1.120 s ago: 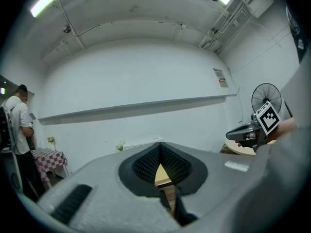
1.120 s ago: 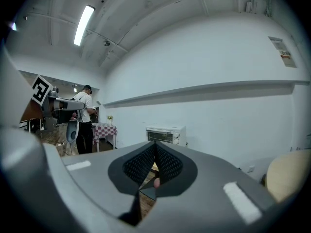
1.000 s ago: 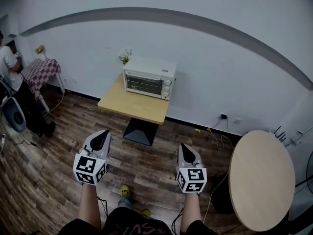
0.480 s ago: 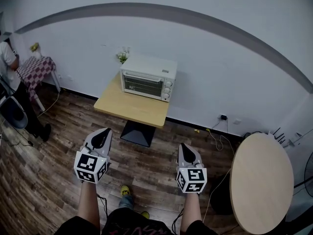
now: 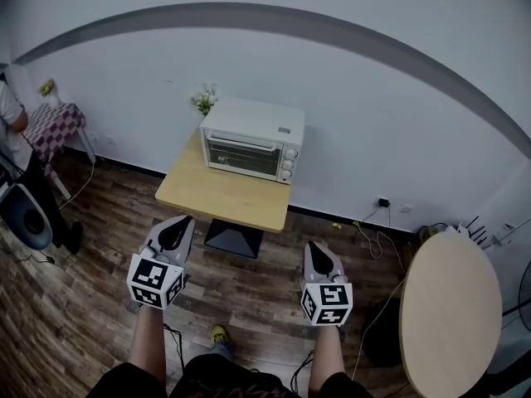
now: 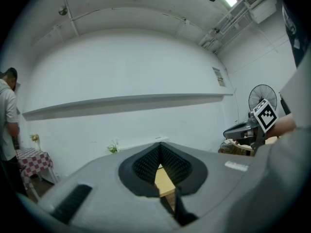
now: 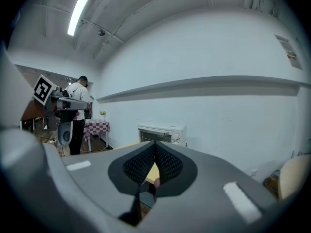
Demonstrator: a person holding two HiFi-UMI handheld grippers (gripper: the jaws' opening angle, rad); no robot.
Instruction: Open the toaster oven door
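A white toaster oven [image 5: 251, 142] with its glass door closed stands at the back of a small square wooden table [image 5: 222, 194] against the white wall. It shows again in the right gripper view as the toaster oven [image 7: 162, 133]. My left gripper [image 5: 172, 229] and right gripper [image 5: 317, 255] hang side by side over the wooden floor, well short of the table. Both are shut with nothing between the jaws. In the left gripper view the left gripper [image 6: 159, 144] hides most of the oven, and only a strip of tabletop [image 6: 165, 181] shows behind its jaws.
A small plant [image 5: 203, 99] sits by the oven's left. A round wooden table [image 5: 450, 313] stands at the right, with cables and a wall socket [image 5: 382, 201] behind it. At the far left are a checkered table [image 5: 53, 125], a person [image 5: 10, 110] and a chair [image 5: 25, 214].
The oven and its table have drawn nearer and larger in the head view. Both grippers have moved forward together and stayed shut.
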